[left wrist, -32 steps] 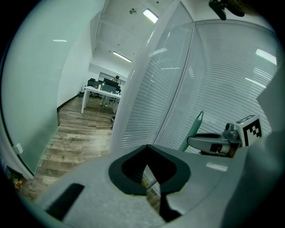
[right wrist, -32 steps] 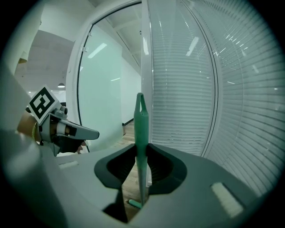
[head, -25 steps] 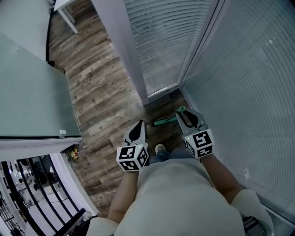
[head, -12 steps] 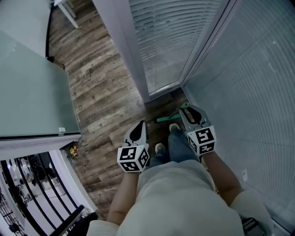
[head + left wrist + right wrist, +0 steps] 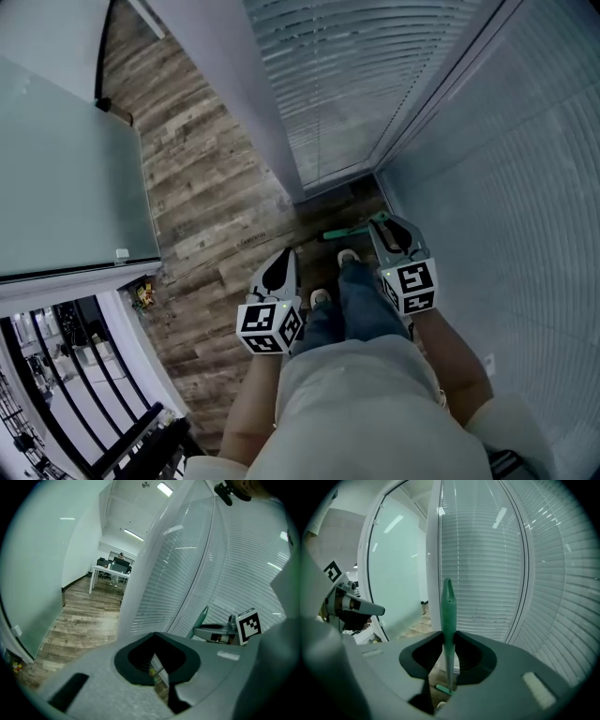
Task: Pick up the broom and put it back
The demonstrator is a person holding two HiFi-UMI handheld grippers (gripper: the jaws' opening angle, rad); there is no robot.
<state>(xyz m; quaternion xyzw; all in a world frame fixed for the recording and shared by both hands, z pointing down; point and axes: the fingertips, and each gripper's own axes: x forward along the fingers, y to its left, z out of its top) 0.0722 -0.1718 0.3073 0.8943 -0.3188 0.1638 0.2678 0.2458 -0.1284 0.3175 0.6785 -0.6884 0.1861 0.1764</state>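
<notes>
The broom has a thin green handle (image 5: 448, 616) and a small green head (image 5: 343, 232) that rests on the wood floor near the corner. My right gripper (image 5: 384, 225) is shut on the handle and holds it nearly upright; in the right gripper view the handle runs up between its jaws (image 5: 449, 667), with the head (image 5: 443, 689) below. My left gripper (image 5: 283, 255) hangs beside my left leg with its jaws together and nothing in them (image 5: 157, 667). In the left gripper view, the right gripper (image 5: 215, 632) shows with the handle's tip (image 5: 203, 617) above it.
Two glass walls with white blinds (image 5: 356, 84) meet in a corner just ahead. A white post (image 5: 234, 103) stands to its left, and a frosted glass partition (image 5: 66, 178) at far left. My legs and shoes (image 5: 347, 258) stand on the wood floor (image 5: 202, 202). A desk (image 5: 110, 573) stands far down the corridor.
Both grippers have moved forward and a little down toward the corner as I stepped ahead. The broom went along in the right gripper, and its head now lies nearer the corner.
</notes>
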